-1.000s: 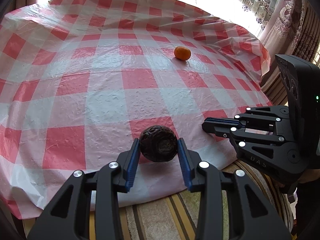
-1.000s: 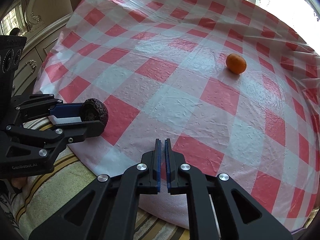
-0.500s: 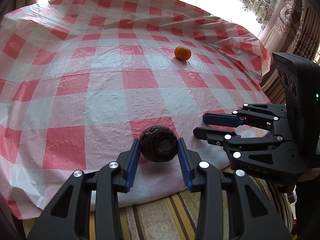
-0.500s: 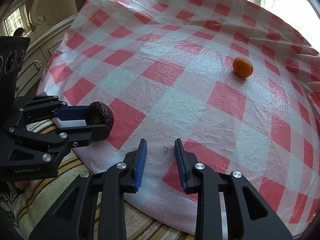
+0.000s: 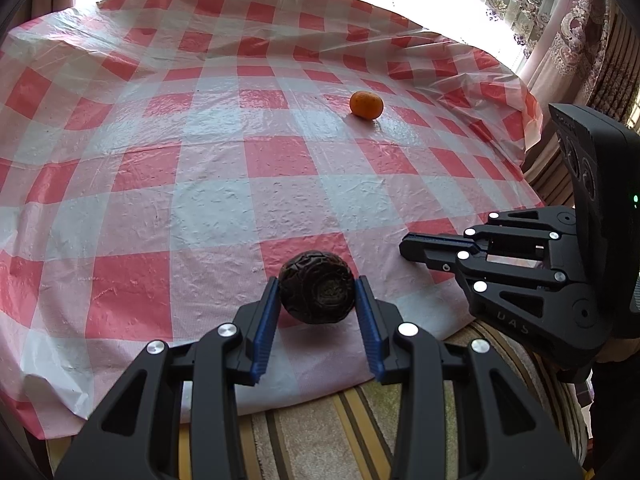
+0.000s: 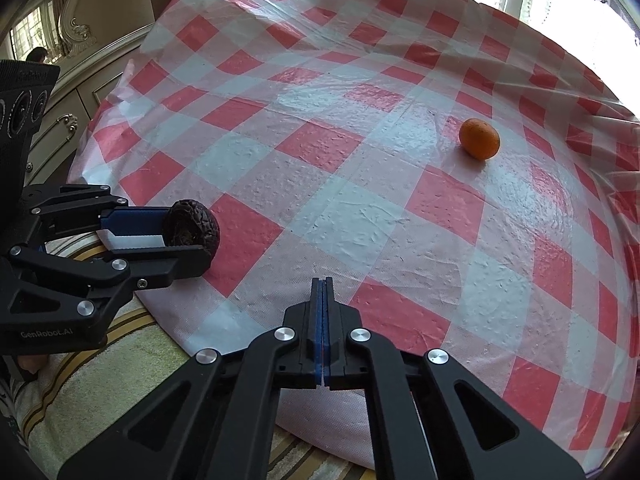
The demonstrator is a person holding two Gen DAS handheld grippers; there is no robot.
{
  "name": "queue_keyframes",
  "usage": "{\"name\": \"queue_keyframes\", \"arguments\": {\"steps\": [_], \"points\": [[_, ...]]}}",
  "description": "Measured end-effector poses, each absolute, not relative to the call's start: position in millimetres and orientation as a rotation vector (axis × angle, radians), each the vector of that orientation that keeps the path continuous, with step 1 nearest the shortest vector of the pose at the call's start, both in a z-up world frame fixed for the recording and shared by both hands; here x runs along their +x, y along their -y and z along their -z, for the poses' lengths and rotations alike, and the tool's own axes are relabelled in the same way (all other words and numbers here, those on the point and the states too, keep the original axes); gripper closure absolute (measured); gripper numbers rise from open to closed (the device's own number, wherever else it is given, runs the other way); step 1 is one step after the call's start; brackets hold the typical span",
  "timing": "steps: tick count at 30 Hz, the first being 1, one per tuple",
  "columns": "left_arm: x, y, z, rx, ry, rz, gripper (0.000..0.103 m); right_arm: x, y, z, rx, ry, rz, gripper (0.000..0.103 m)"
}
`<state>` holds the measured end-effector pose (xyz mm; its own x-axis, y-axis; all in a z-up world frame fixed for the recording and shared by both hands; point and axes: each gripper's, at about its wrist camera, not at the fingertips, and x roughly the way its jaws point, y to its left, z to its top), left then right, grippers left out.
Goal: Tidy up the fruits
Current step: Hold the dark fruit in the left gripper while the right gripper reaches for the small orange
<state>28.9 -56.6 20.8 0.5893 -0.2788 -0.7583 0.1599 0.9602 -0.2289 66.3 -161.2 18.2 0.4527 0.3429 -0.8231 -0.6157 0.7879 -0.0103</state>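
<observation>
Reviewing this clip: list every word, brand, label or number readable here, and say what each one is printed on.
"GenRobot.AI": on the side of the left gripper, right wrist view.
"UAS": embossed on the body of the right gripper, left wrist view; faint, first letter uncertain.
Faint embossed lettering on the left gripper's camera housing: too dim to read.

The left gripper (image 5: 317,312) points forward and downward, its two black arms spread apart and its blue-padded fingers (image 5: 264,320) pressing on either side of a dark round fruit (image 5: 317,293) held at their tips. Seen from the right wrist camera, the same gripper (image 6: 188,236) reaches in from the left, one finger above the other, with the fruit (image 6: 191,228) clamped at the end. The right gripper (image 6: 322,300) also tilts downward; its jaws have just been closing and the blue pads now meet flat with nothing between them. From the left wrist camera it (image 5: 416,249) lies to the right, fingers together.
</observation>
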Motion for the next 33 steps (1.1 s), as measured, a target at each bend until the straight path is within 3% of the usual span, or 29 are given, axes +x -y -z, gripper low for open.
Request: {"name": "queue_keyframes", "arguments": {"steps": [17,27,33], "points": [[28.1,57.2,-19.8,-0.132,-0.908,0.254,0.065,66.6,213.7,-26.3,-0.249,-0.940,-0.439,0.103],[44.4,71.1,-35.9,-0.094,-0.890,0.312,0.065,75.6,383.0,-53.9,-0.117,-0.909,-0.015,0.103],[79.7,96.2,-43.3,-0.048,-0.896,0.352,0.065,77.8,460.2,-40.7,-0.056,-0.941,0.141,0.103]]}}
